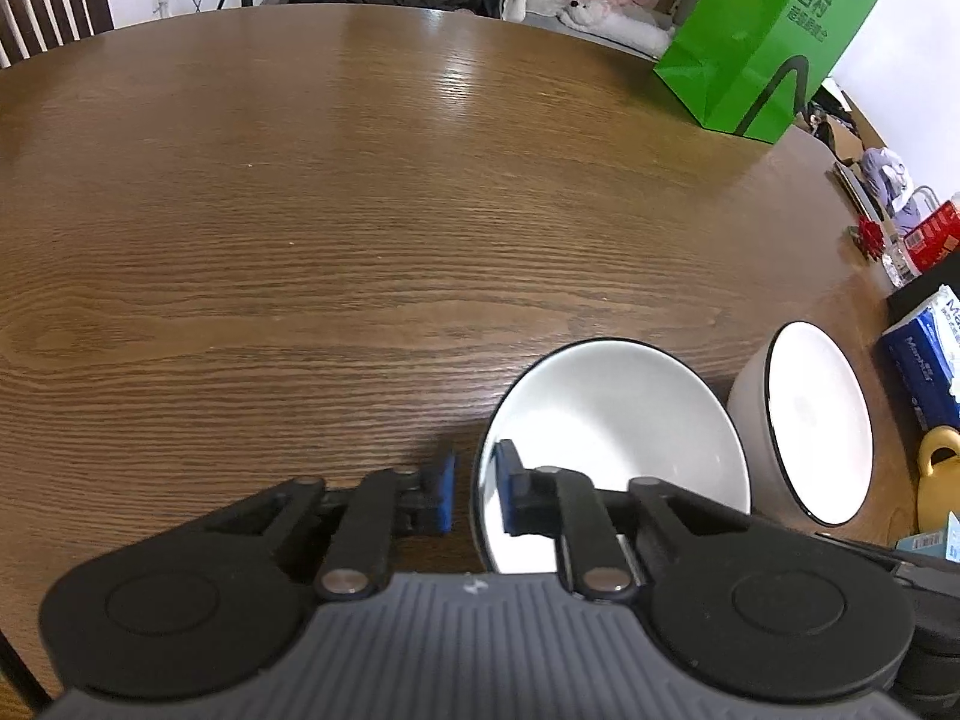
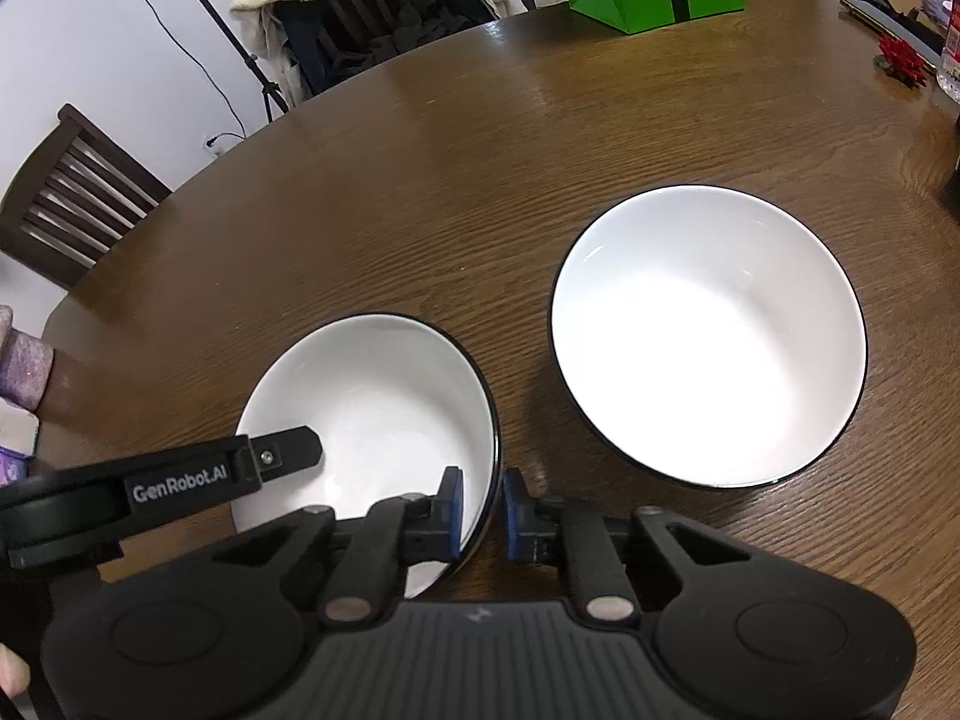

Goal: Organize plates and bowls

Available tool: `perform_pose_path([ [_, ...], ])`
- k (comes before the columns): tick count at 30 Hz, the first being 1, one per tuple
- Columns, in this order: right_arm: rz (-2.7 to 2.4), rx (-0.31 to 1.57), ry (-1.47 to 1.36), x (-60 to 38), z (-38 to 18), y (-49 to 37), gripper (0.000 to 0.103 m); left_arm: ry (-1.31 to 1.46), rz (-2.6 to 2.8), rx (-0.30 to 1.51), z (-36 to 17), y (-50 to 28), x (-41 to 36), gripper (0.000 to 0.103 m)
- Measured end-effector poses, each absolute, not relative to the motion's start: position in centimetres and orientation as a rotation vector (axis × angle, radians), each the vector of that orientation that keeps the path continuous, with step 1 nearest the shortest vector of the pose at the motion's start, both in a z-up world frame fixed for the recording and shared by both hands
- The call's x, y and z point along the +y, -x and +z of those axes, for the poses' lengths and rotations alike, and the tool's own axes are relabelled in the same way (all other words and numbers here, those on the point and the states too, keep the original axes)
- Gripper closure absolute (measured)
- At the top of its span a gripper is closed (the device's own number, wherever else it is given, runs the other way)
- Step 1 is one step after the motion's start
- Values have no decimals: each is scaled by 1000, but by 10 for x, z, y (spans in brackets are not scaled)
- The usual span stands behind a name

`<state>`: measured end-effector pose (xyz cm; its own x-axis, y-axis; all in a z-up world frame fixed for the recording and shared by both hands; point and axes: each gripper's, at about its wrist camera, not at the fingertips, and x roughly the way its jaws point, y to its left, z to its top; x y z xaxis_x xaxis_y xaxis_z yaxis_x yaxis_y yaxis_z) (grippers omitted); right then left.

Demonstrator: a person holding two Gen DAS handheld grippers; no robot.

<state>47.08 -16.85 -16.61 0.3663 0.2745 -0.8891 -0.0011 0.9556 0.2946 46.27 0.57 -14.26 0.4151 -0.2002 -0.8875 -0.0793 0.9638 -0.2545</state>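
Gripping opposite rims of one glossy white bowl (image 2: 384, 414), round, thin-walled, edged with a fine black line: left gripper (image 1: 477, 495) clenched on its left rim, blue rubber pads (image 1: 445, 495) either side of the wall; right gripper (image 2: 483, 510) clenched on its right rim likewise. Resting on a brown wood-grain table (image 1: 300, 240), smooth and faintly shiny. Second bowl (image 2: 708, 336), larger, same glaze and black edging, just beside on the right, apart. Green paper bag (image 1: 762, 42), crisp-folded, standing at the far edge
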Motion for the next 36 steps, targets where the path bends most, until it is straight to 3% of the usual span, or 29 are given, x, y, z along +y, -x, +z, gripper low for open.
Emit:
perform_pose_path([
  [36, 179, 1188, -236, -163, -165, -468, 91, 253, -73, 1144, -143, -463, -1, 94],
])
